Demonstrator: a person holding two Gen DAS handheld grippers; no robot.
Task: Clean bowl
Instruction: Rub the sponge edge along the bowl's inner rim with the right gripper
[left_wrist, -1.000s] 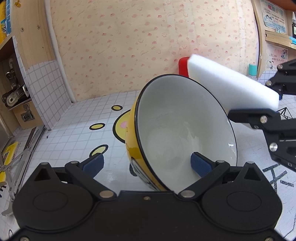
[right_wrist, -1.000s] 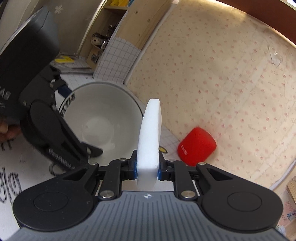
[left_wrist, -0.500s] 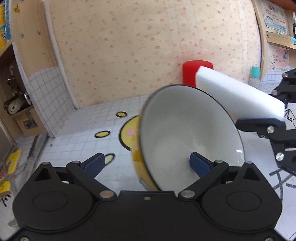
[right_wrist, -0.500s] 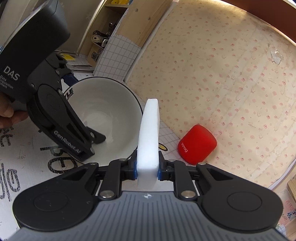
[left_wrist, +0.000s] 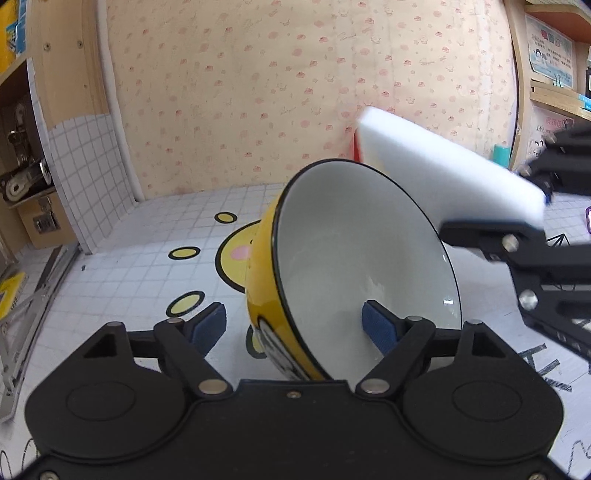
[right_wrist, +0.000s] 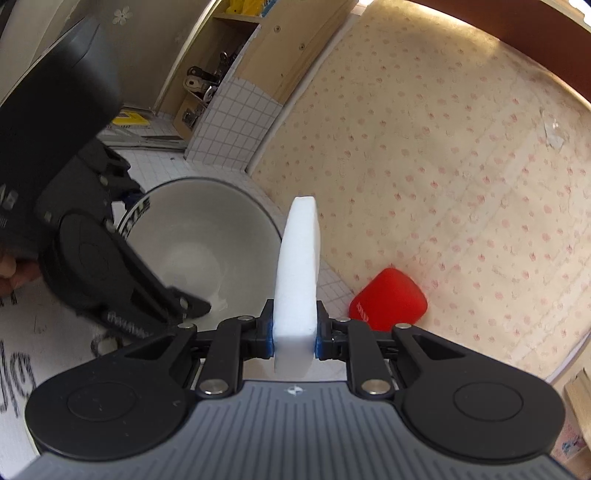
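A yellow bowl with a white inside and a black rim stands tipped on its side on the tiled mat, its mouth turned toward my right gripper. My left gripper straddles its lower wall, one blue pad inside and one outside. Its jaws are closing, and a gap still shows at the outer pad. My right gripper is shut on a white sponge, which stands on edge just past the bowl rim. In the left wrist view the sponge hangs over the bowl's upper right rim.
A red rounded object sits by the patterned wall behind the bowl. A teal bottle stands at the far right. A shelf unit with tools and metal bars fills the left side. A hand holds the left gripper.
The left gripper's pads have drawn closer together around the bowl's wall, and the bowl has shifted slightly in view. The right gripper and sponge have stayed where they were.
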